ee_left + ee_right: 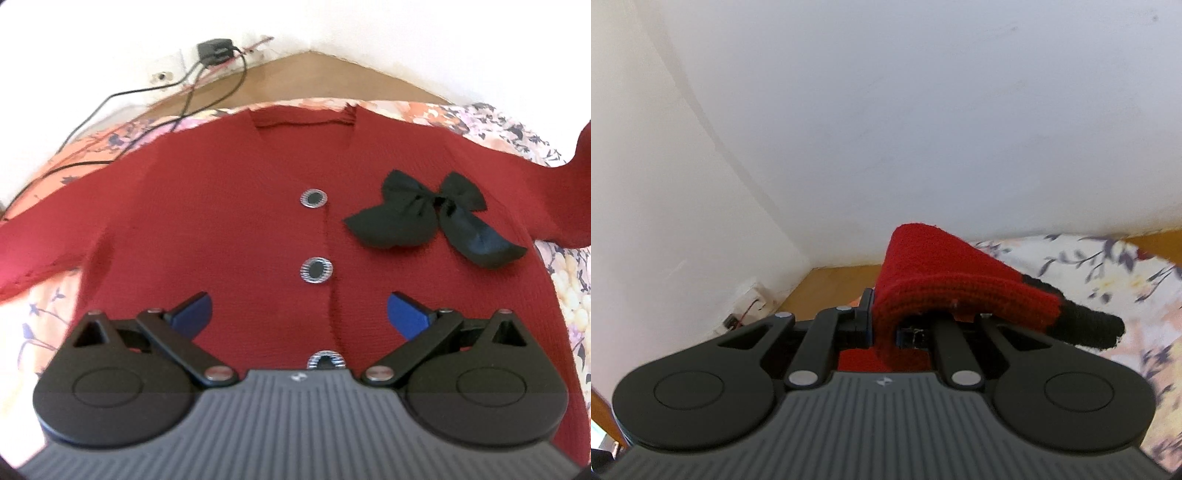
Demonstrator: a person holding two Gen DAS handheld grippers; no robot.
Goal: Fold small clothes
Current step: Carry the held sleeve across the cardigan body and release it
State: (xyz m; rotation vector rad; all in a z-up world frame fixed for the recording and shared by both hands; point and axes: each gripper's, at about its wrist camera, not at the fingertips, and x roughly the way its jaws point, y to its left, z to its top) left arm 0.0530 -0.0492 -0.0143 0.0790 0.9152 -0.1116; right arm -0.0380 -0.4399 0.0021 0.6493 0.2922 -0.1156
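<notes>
While the small red knitted cardigan (236, 206) lies spread on the floral bedsheet (561, 288) beneath my released left claw (299, 314), my right claw (886, 325) grips its black-cuffed red sleeve (960, 291), lifted.

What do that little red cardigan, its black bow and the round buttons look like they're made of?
The red cardigan looks like knitted yarn, wool or acrylic: the right wrist view shows ribbed stitches on its sleeve. The black bow seems to be woven fabric, with one satin-like tail that catches the light. The buttons look like shiny black centres in silvery, sparkly rims, perhaps plastic or metal; too blurred to tell.
</notes>
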